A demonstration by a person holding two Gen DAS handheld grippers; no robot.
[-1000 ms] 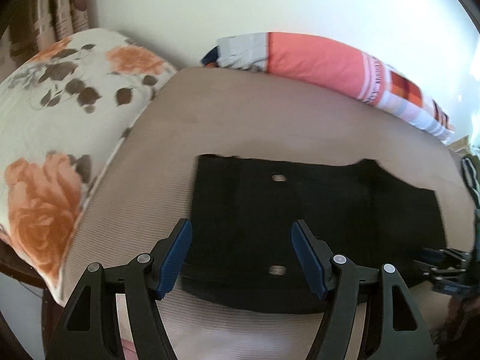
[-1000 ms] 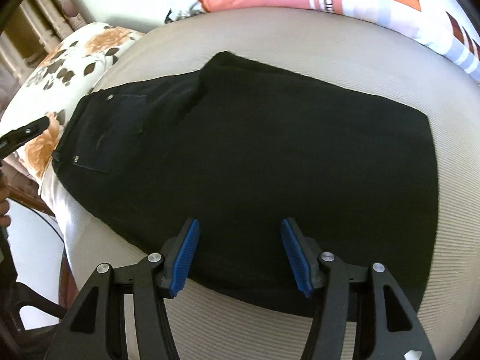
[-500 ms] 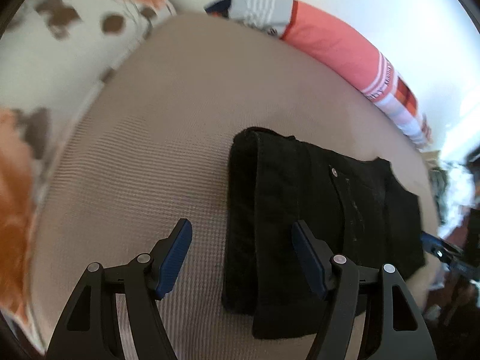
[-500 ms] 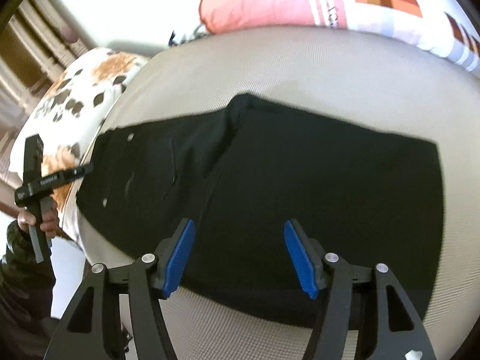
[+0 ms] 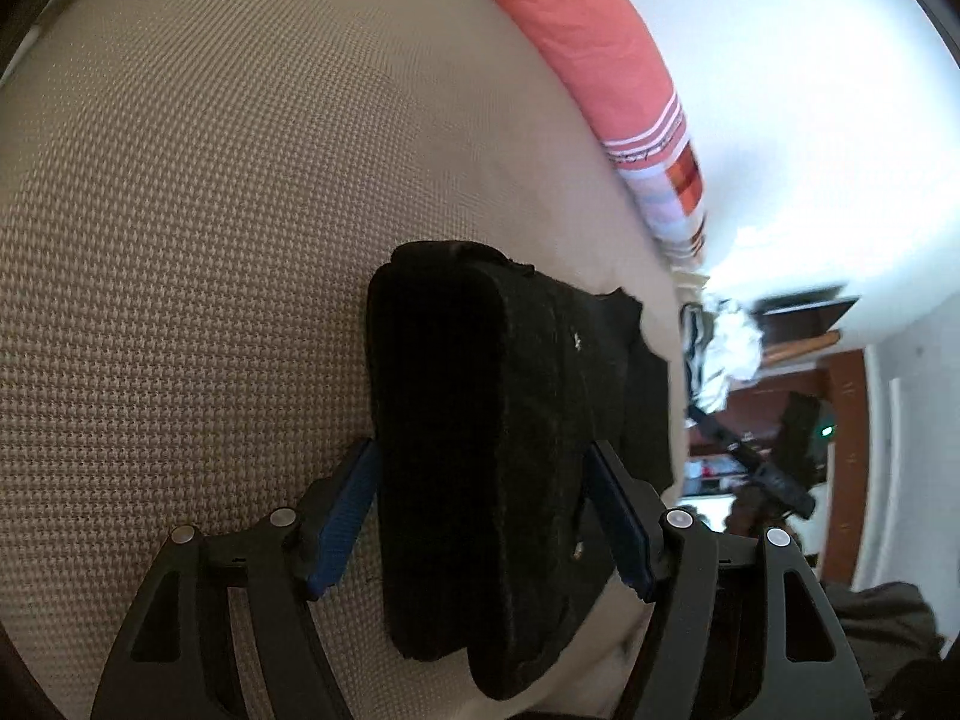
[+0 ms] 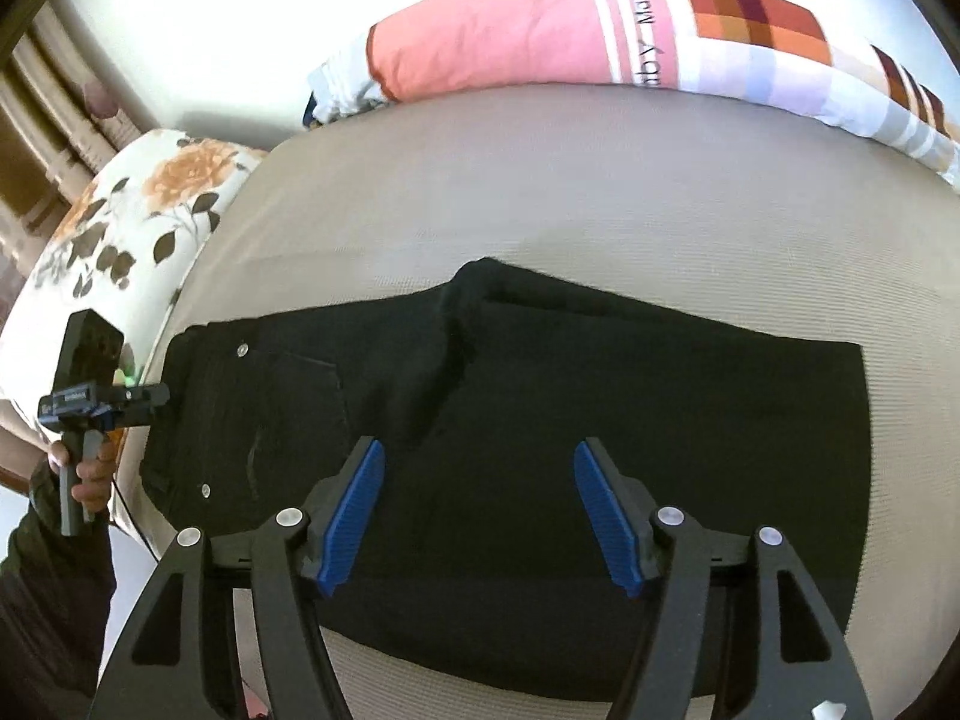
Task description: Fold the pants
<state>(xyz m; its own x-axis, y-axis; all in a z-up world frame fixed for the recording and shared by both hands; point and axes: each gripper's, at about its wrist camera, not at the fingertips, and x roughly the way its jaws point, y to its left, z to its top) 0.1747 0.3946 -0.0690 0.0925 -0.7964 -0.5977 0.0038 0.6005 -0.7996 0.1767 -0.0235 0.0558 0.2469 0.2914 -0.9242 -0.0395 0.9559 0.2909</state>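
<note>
We see the black pants lying flat on the bed, near its front edge. Our right gripper hangs over the middle of the pants with its two blue pads spread wide and nothing between them. Our left gripper is down at the waist end of the pants. Its blue pads sit on both sides of the thick waist edge, and they are spread wide too. We cannot tell if the pads touch the cloth. In the right wrist view the left gripper is at the left end of the pants, held in a hand. The pants stretch long from left to right across the bed in that view. The waist, with two small shiny buttons, points left, and the folded leg end points right with a straight edge. The pants are dark, thick and a bit fuzzy, and they make a long flat box shape. The bed cover is tan with a bumpy woven look. A pink pillow with stripes and colored squares lies along the far side by the white wall. A soft pillow with orange flowers sits at the left end.
</note>
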